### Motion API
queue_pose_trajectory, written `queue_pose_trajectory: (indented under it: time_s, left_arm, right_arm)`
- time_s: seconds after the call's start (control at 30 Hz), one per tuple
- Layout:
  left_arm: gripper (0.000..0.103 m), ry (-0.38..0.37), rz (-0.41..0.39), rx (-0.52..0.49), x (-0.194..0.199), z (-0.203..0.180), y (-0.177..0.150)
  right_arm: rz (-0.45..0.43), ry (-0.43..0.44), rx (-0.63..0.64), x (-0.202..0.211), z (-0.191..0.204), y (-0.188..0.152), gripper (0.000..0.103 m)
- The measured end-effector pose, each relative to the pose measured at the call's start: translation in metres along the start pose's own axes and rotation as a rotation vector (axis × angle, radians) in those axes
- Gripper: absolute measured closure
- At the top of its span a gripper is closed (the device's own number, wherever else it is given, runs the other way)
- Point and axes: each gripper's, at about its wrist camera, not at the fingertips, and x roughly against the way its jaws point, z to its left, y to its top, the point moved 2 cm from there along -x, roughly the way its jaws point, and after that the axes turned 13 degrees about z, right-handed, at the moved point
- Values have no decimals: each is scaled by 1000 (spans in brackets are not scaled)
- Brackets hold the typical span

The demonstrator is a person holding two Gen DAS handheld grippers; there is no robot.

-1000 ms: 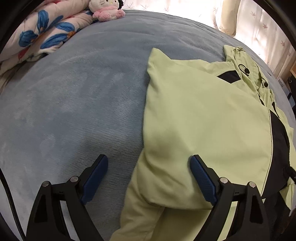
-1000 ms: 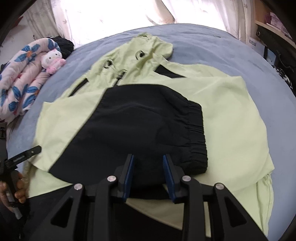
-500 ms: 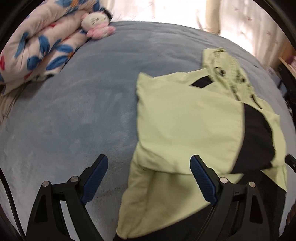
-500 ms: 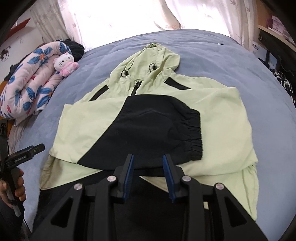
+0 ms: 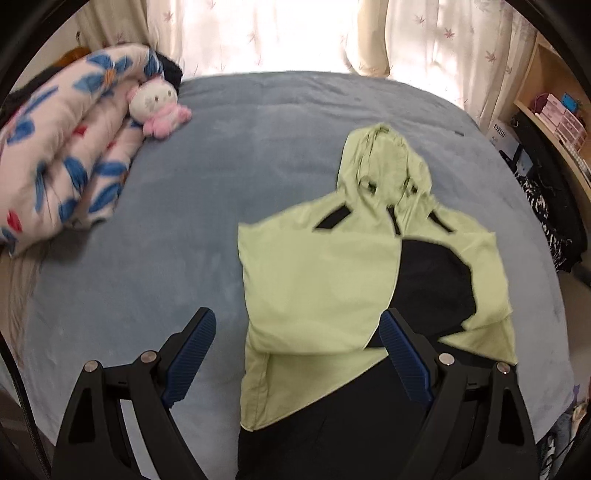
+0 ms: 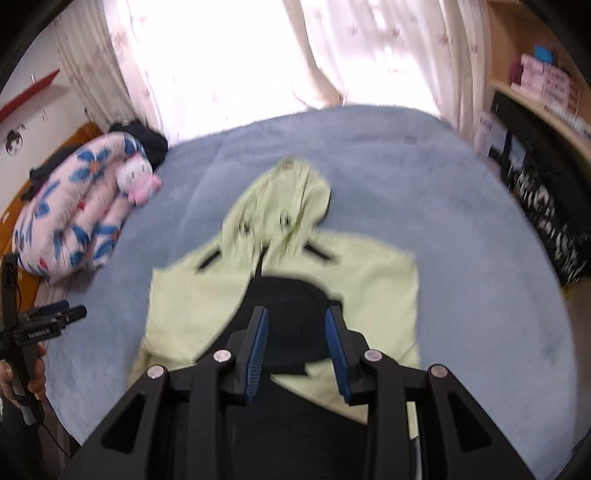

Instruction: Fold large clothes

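Observation:
A pale green hooded jacket with black panels lies flat on the blue-grey bed, hood toward the window. A black-cuffed sleeve is folded across its chest. My left gripper hangs high above the jacket's lower left part, jaws wide open and empty. In the right wrist view the jacket looks blurred. My right gripper hovers above the black sleeve, jaws a narrow gap apart with nothing between them. A hand holds the left gripper at that view's left edge.
A rolled floral quilt and a pink-and-white plush toy lie at the bed's far left. Bright curtains hang behind the bed. A wooden shelf with boxes and dark patterned fabric stand at the right.
Both grippers have risen well away from the jacket, so more of the bed and room shows. The jacket lies as before. Neither jaw gap has changed.

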Motion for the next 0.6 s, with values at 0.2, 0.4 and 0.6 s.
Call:
queue_pose_trajectory:
  time_s: [0.2,0.4,0.6]
  left_arm:
    - [13,83,-39,-71,34,-35,71]
    - [13,118,-19,-161,-27,-72,160]
    - [13,147,44,-190,-143,-87,241]
  right_arm:
    - [-99,-83,9,44,-5,81,49]
    - [-6,-116,0,-35,-31,166,49]
    - [104,-26,-69,-173,-60,227,49]
